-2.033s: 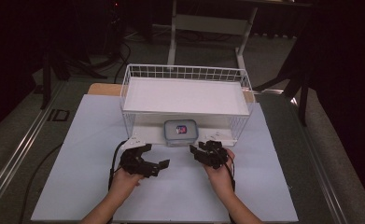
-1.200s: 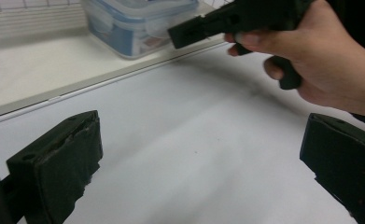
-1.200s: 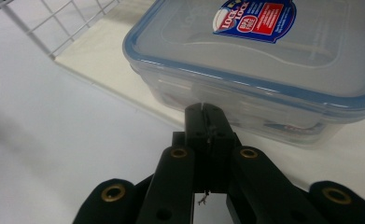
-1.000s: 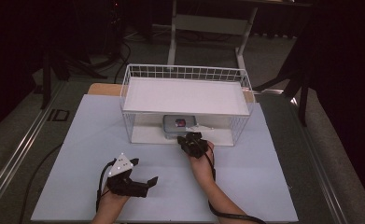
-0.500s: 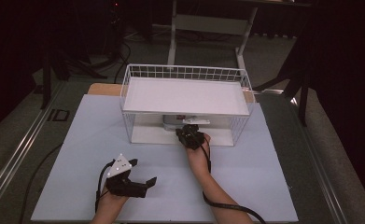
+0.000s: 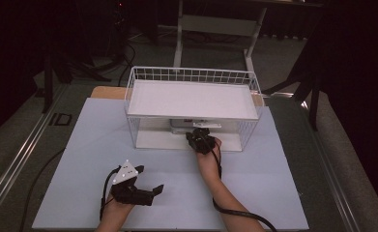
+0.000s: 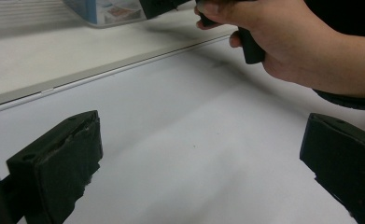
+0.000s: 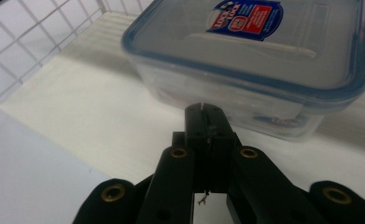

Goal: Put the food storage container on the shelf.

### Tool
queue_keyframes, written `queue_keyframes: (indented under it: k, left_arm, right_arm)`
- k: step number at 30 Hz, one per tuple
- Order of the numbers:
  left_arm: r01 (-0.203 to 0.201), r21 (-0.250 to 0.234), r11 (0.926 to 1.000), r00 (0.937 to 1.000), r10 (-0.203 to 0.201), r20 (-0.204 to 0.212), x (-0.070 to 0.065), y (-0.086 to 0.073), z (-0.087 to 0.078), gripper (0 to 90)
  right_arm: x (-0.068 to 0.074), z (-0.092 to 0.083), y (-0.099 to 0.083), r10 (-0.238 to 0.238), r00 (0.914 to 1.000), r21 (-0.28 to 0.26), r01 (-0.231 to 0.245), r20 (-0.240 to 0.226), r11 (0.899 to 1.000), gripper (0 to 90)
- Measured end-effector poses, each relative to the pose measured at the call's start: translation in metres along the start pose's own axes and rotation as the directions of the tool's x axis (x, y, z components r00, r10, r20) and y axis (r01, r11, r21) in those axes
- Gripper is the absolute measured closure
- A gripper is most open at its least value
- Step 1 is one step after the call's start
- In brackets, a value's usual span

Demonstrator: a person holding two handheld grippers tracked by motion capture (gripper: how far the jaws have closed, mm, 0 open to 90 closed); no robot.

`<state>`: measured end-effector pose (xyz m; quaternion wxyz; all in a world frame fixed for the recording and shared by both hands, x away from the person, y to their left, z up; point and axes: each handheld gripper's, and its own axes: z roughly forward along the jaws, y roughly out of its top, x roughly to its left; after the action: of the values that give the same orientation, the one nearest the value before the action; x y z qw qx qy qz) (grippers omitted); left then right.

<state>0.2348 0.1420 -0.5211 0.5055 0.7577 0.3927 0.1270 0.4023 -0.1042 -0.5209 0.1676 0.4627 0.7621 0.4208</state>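
One clear plastic food box with a blue-rimmed lid and a red and blue label (image 8: 259, 56) sits under the white wire basket shelf (image 6: 191, 99), on the white base board inside the frame, lying flat and lid up. In the high view it is mostly tucked beneath the shelf's white top, a pale sliver (image 6: 186, 126) peeking out at the near edge.

Right at its near side wall is the right gripper (image 8: 203, 108), and its two black jaws are pressed tight together, nothing between them. The tip is at the box wall, touching or a hair short of it; I cannot tell which. From above, that right gripper (image 6: 200, 135) reaches in through the open near side of the shelf, the hand and forearm stretching back toward the near edge of the table.

Off to the near left, well apart from the shelf, the left gripper (image 6: 148, 192) lies low over the pale lilac-white sheet (image 6: 273, 183) that covers the table. Its jaws are spread wide with only bare sheet between them, plain in the left gripper view (image 7: 203, 172), where the person's right hand (image 7: 283, 42) shows farther off by the box's corner.
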Motion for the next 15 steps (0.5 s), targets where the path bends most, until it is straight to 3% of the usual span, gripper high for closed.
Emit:
queue_keyframes:
  k: [4,5,7,8,9,11,13,15]
  left_arm:
    - [-0.006,-0.001,1.0,1.0,0.006,0.002,-0.001,0.001,0.0,0.3]
    - [-0.009,-0.002,1.0,1.0,0.009,0.005,-0.001,0.001,0.0,0.3]
    - [-0.008,-0.004,1.0,1.0,0.008,0.003,-0.002,0.002,-0.001,0.3]
    - [-0.012,-0.007,0.9999,0.9999,0.012,0.003,-0.002,0.002,-0.002,0.3]
    - [-0.011,-0.012,0.9999,0.9999,0.011,0.004,-0.002,0.002,-0.002,0.3]
    - [-0.016,-0.017,0.9997,0.9999,0.016,0.002,-0.003,0.003,-0.003,0.3]
    - [-0.016,-0.015,0.9998,0.9999,0.016,0.005,-0.003,0.003,-0.004,0.3]
    - [-0.02,-0.007,0.9998,0.9998,0.02,-0.005,-0.004,0.004,-0.003,0.3]
  right_arm:
    - [0.0,-0.005,-0.003,-0.003,1.0,-0.008,0.003,-0.009,1.0,87.7]
    - [0.001,-0.009,-0.006,-0.003,0.9997,-0.018,0.003,-0.026,1.0,81.7]
    - [0.003,-0.011,-0.008,-0.017,0.9994,-0.017,0.017,-0.029,1.0,77.9]
    - [0.007,-0.017,-0.011,-0.047,0.998,-0.028,0.045,-0.043,0.999,64.8]
    - [0.007,-0.017,-0.011,-0.047,0.998,-0.028,0.045,-0.043,0.999,64.8]
    - [0.009,-0.023,-0.012,-0.08,0.9951,-0.048,0.077,-0.058,0.996,49.8]
    - [0.009,-0.028,-0.013,-0.054,0.9923,-0.055,0.048,-0.111,0.997,33.9]
    - [0.012,-0.031,-0.014,-0.076,0.9857,-0.047,0.07,-0.15,0.996,27.6]
